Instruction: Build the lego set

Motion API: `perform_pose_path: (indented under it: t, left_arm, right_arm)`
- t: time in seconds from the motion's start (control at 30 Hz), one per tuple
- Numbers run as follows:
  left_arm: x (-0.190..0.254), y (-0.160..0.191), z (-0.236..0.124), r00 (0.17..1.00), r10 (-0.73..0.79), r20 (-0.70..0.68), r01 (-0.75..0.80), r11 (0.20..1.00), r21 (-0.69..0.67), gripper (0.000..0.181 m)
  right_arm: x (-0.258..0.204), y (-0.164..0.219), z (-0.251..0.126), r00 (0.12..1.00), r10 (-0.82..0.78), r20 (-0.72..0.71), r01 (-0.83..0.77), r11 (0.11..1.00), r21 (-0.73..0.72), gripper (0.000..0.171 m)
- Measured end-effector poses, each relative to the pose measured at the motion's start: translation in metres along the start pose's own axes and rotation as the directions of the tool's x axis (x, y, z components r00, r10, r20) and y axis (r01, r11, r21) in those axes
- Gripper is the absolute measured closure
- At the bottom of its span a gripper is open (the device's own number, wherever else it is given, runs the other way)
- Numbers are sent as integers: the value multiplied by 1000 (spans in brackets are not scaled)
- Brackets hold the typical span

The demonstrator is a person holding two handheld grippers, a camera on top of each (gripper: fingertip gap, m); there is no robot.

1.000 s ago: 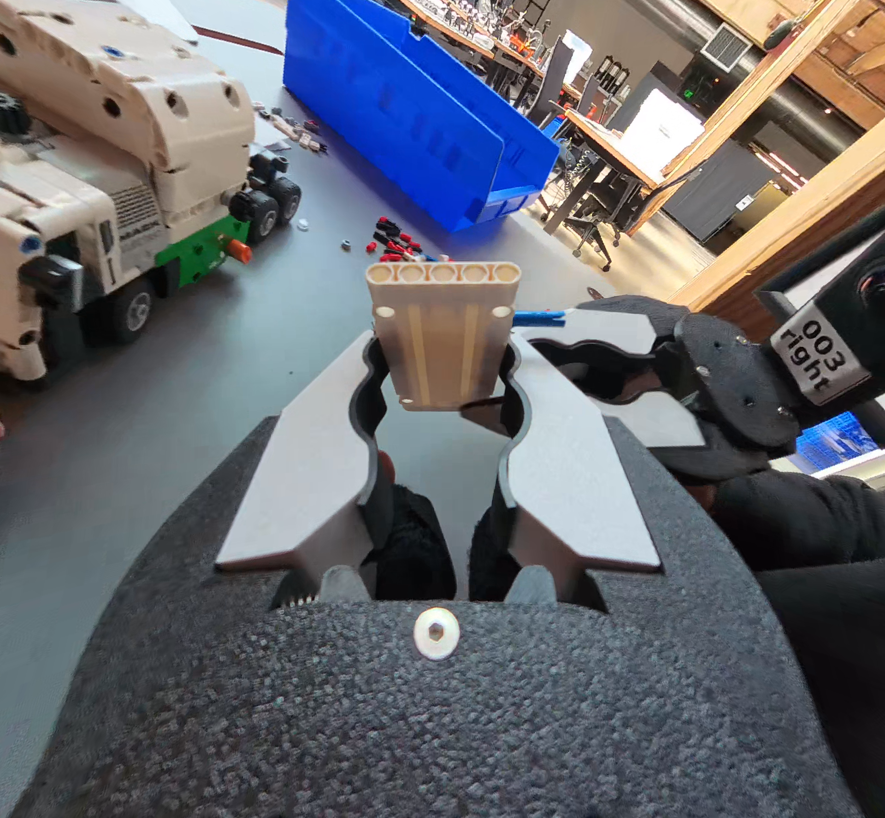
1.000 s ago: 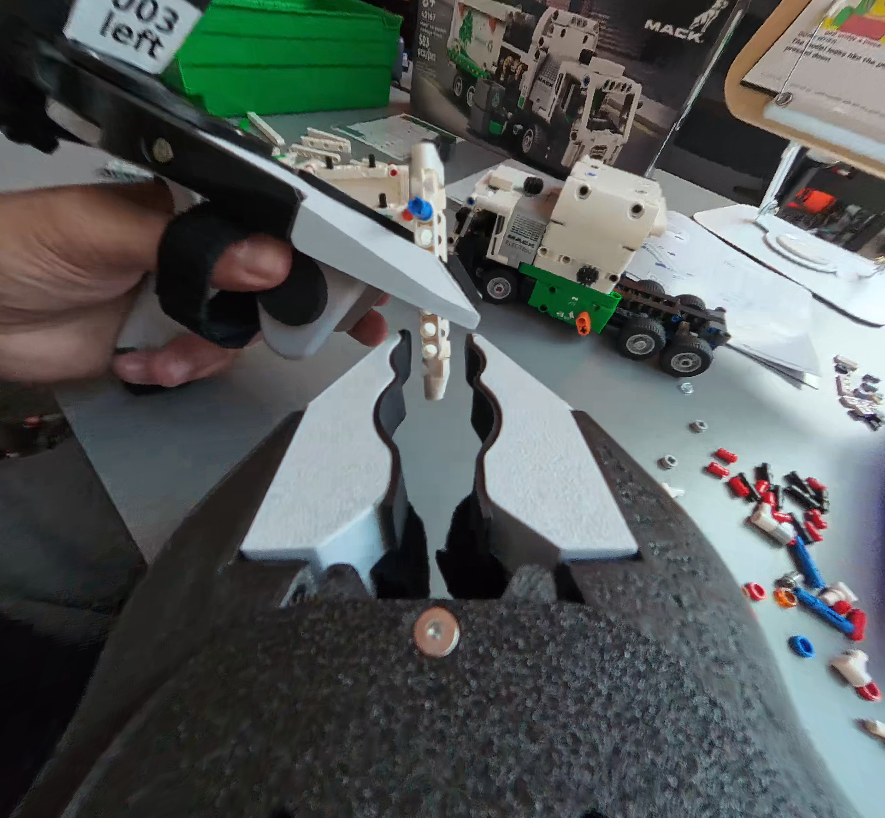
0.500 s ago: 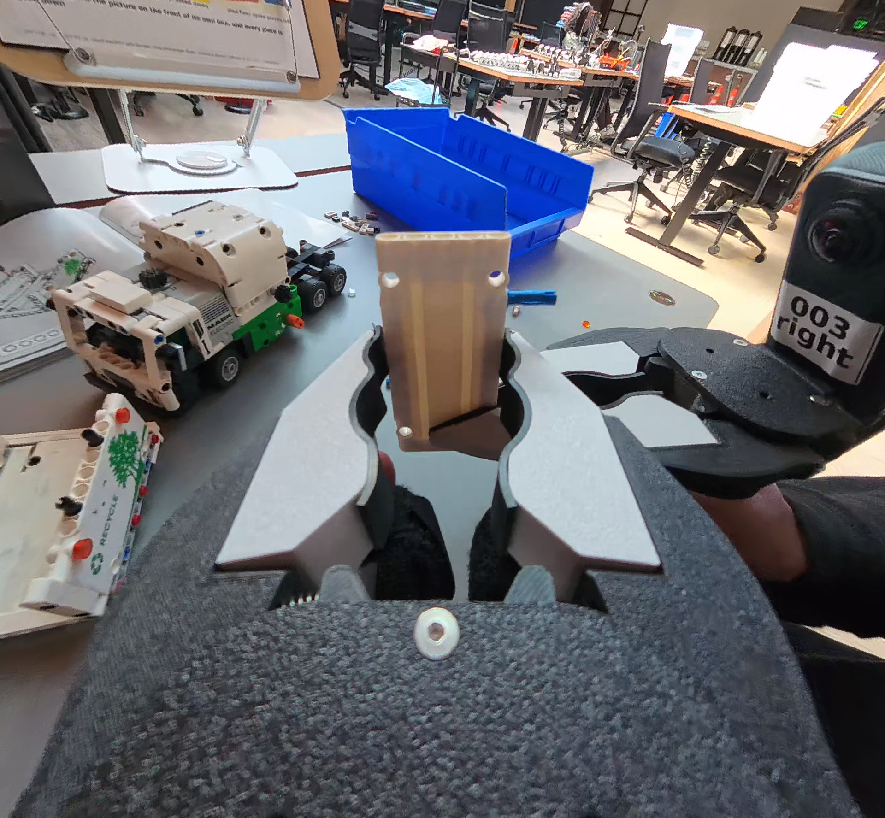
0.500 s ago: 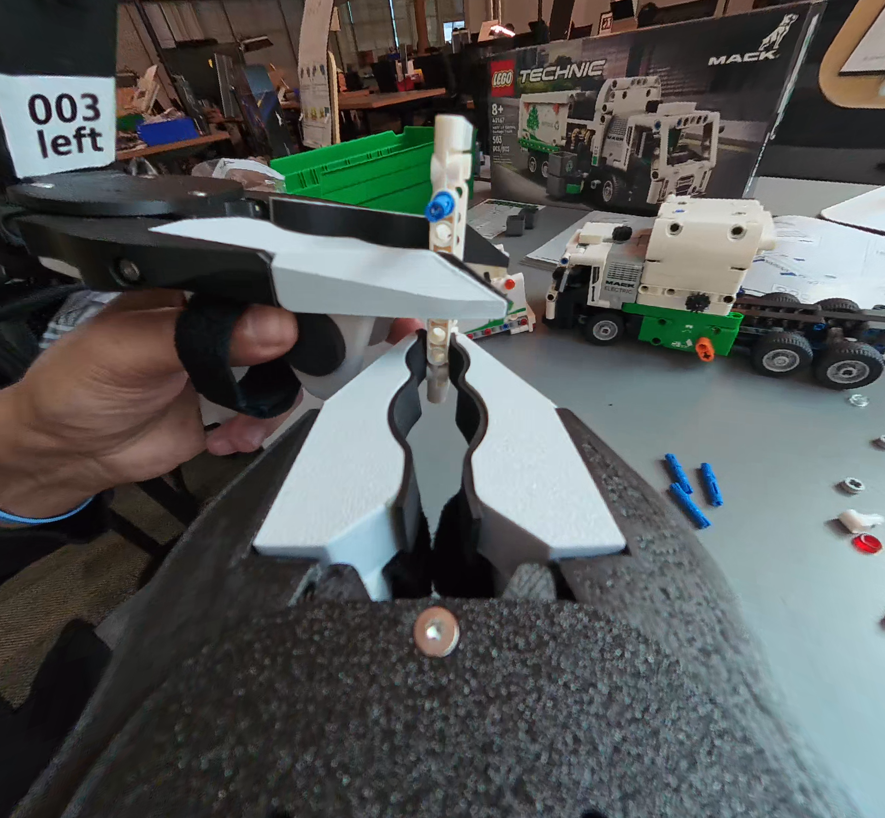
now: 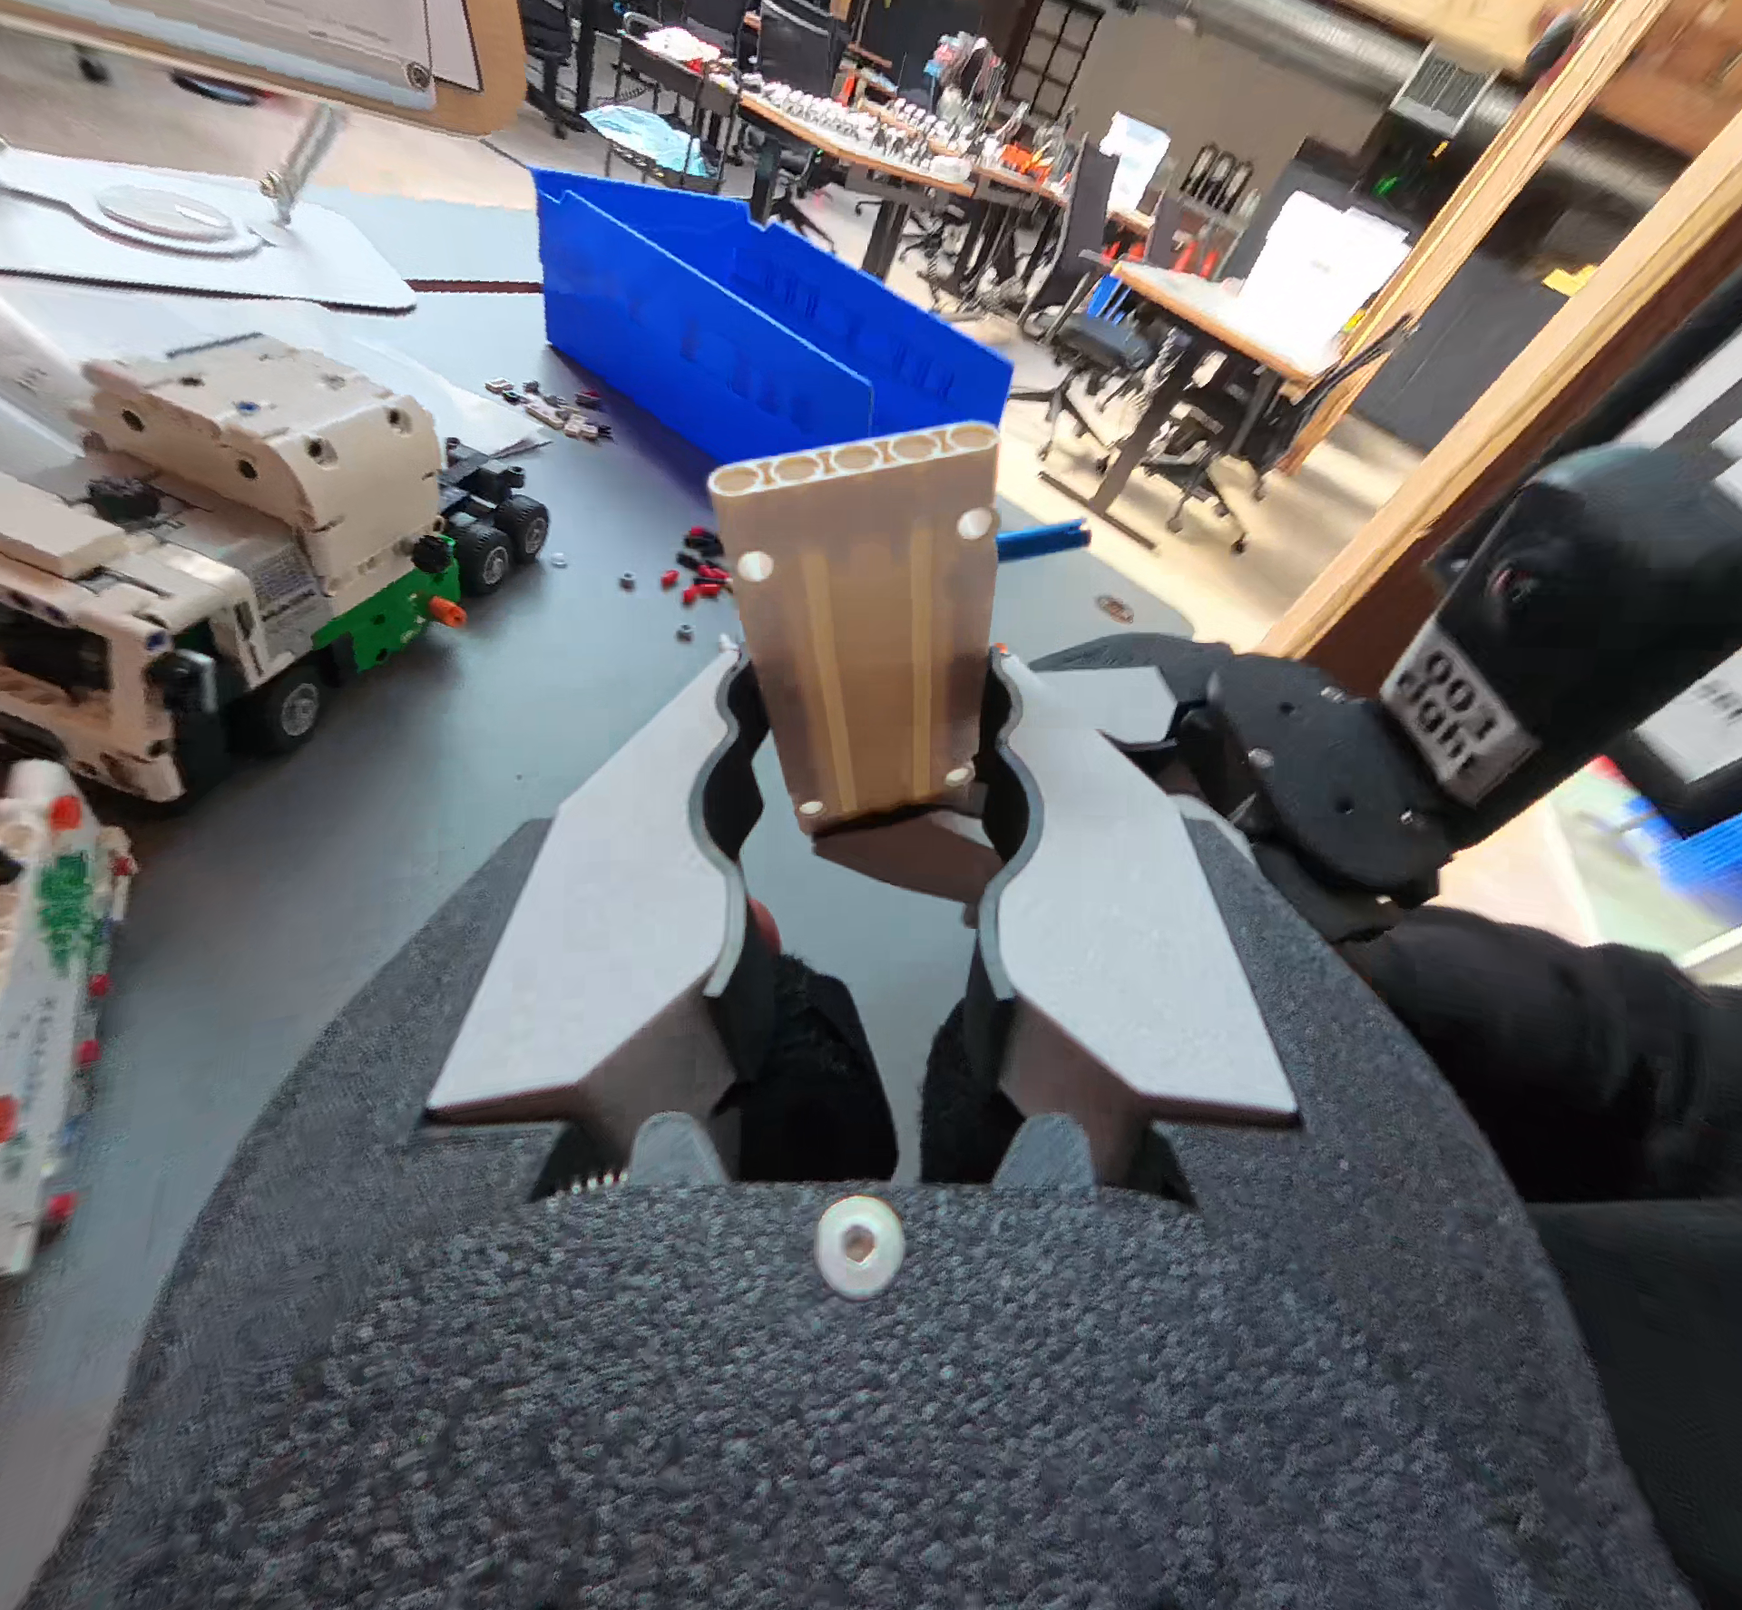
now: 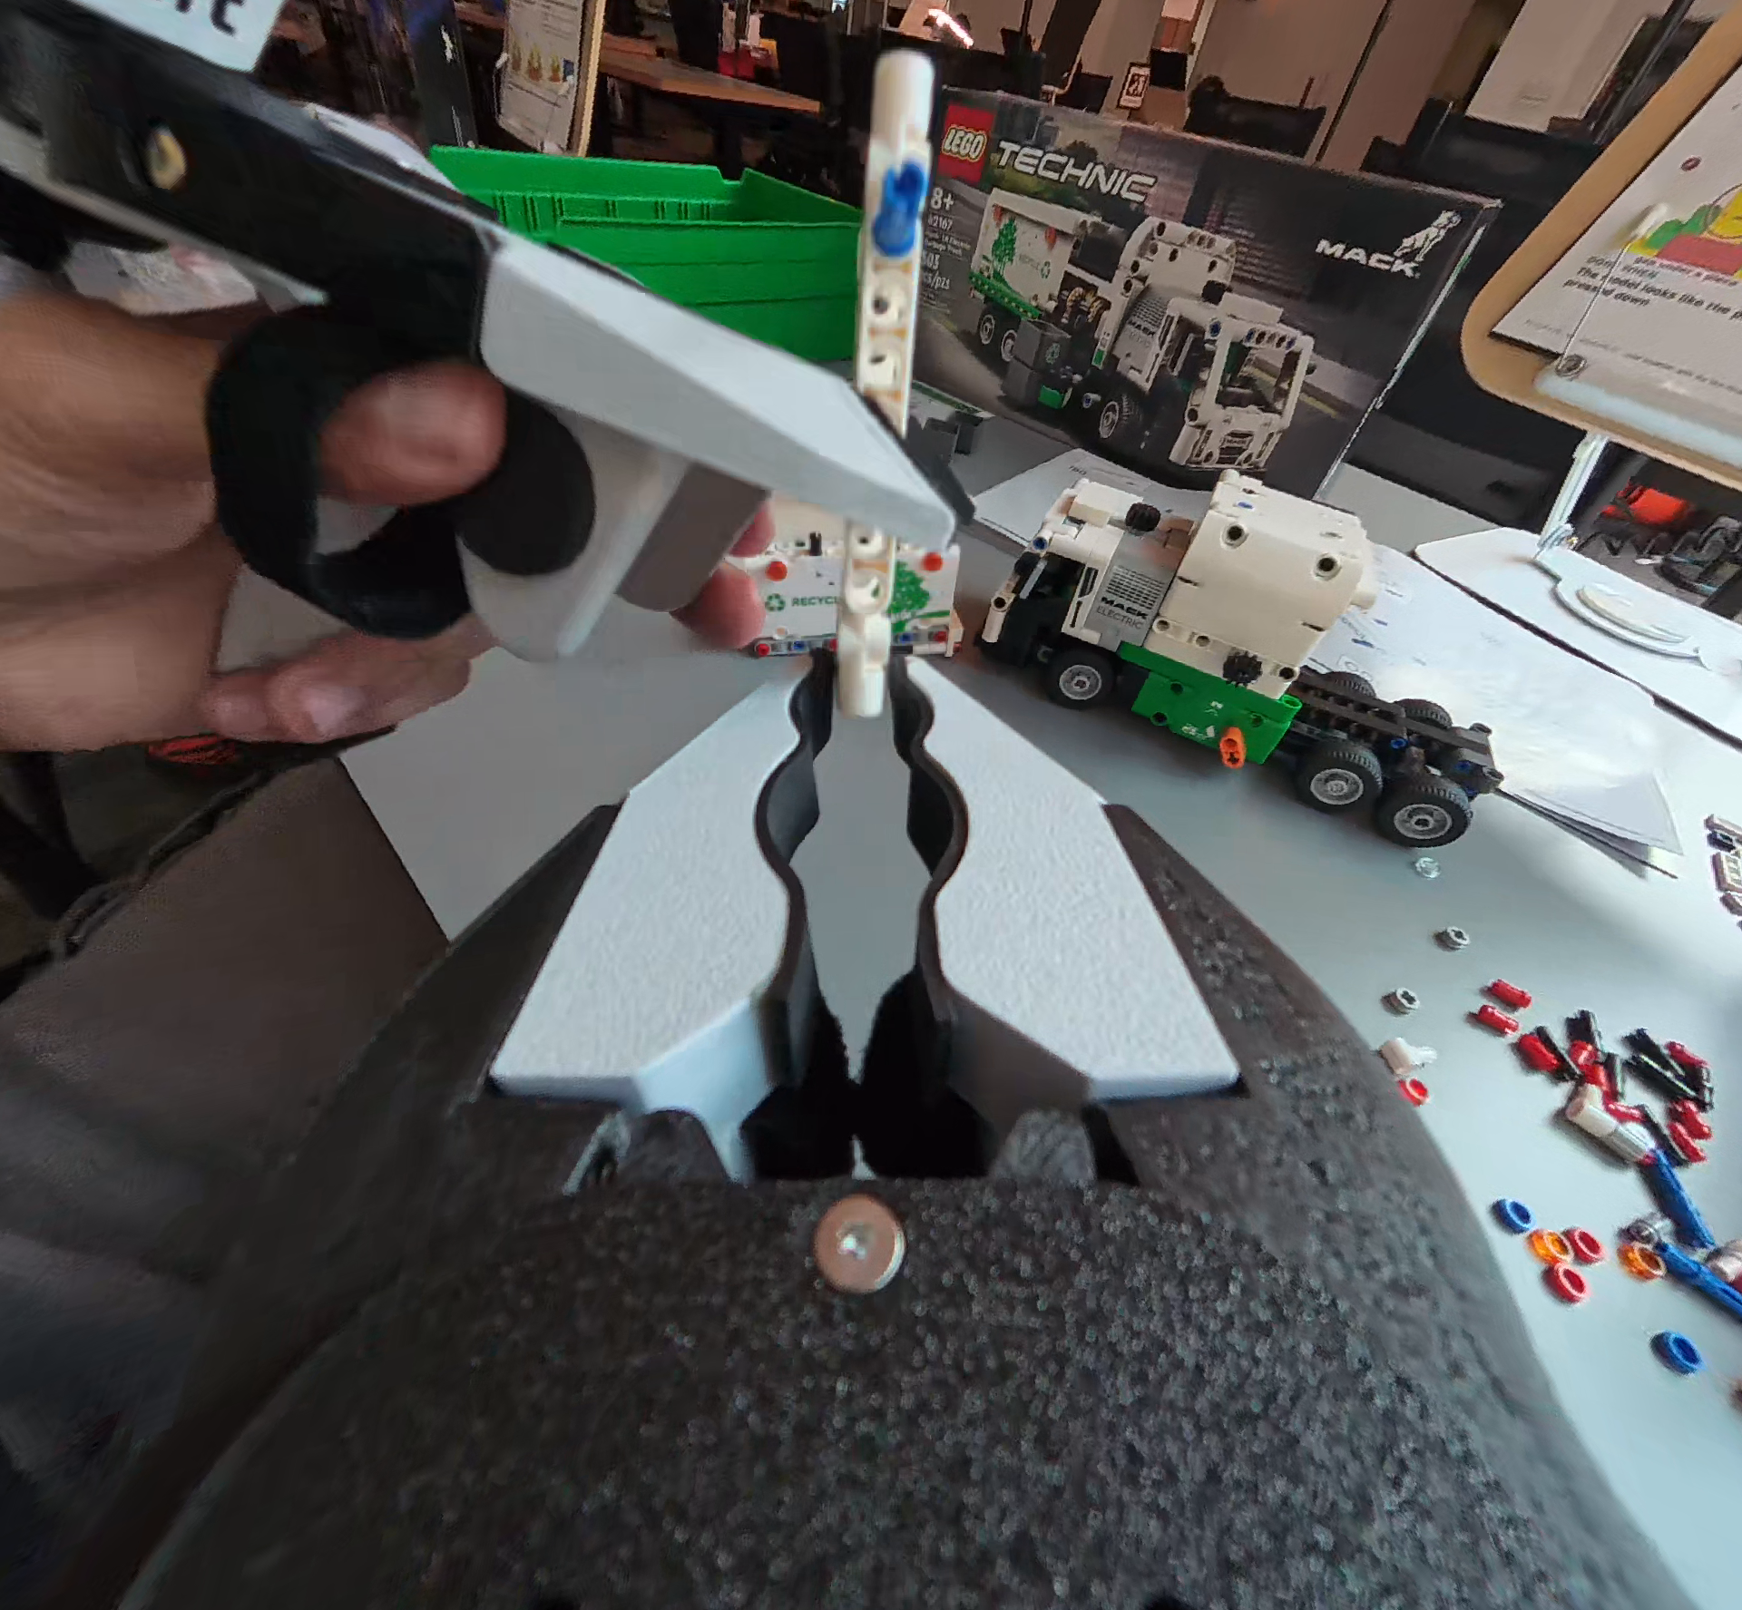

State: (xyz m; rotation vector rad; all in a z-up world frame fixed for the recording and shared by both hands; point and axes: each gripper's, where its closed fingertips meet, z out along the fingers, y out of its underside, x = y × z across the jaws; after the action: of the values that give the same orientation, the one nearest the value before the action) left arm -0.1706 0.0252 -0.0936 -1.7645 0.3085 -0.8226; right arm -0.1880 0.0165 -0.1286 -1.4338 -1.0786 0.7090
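Observation:
My left gripper (image 5: 867, 669) is shut on a white lego panel (image 5: 858, 613) and holds it upright above the table, gripping its two long edges. A blue pin (image 5: 1037, 539) sticks out of the panel's right side. In the right wrist view the panel (image 6: 886, 321) shows edge-on with the blue pin (image 6: 895, 208) near its top. My right gripper (image 6: 862, 688) is shut on the panel's lower end. The left gripper (image 6: 679, 415) crosses in from the left, held by a hand. The right gripper (image 5: 1320, 764) shows at the right.
The part-built white and green truck (image 6: 1207, 613) stands on the grey table (image 6: 1178, 905), with a white recycle side panel (image 6: 811, 599) behind my fingers. Loose red, black and blue pins (image 6: 1602, 1094) lie at right. A blue bin (image 5: 754, 340), green bin (image 6: 660, 245) and set box (image 6: 1178, 293) stand at the back.
Both grippers have turned together with the panel still held between them. The panel now leans a little to the left, and the truck sits closer in the left wrist view.

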Motion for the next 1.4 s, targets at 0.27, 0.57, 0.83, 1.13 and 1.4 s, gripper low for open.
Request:
perform_pose_path:
  t: [0.27,0.57,0.83,1.13,1.4]
  left_arm:
    - [4,-2,-6,986,-68,-151,71,997,19,139]
    - [33,9,-25,904,94,-418,-86,996,38,164]
    - [46,21,-26,828,95,-553,-112,994,4,176]
    - [35,5,-12,802,81,-592,-99,995,2,172]
    - [8,13,10,788,-52,-613,-74,981,-178,175]
  right_arm:
    - [-4,-3,0,997,-8,76,7,1000,6,165]
    - [-35,-22,-20,846,243,475,-286,958,19,165]
    - [-56,-22,-22,675,362,643,-425,903,-61,165]
    - [-36,-30,-20,497,483,721,-622,778,-93,165]
    - [-12,-9,-5,564,539,626,-635,768,-89,166]
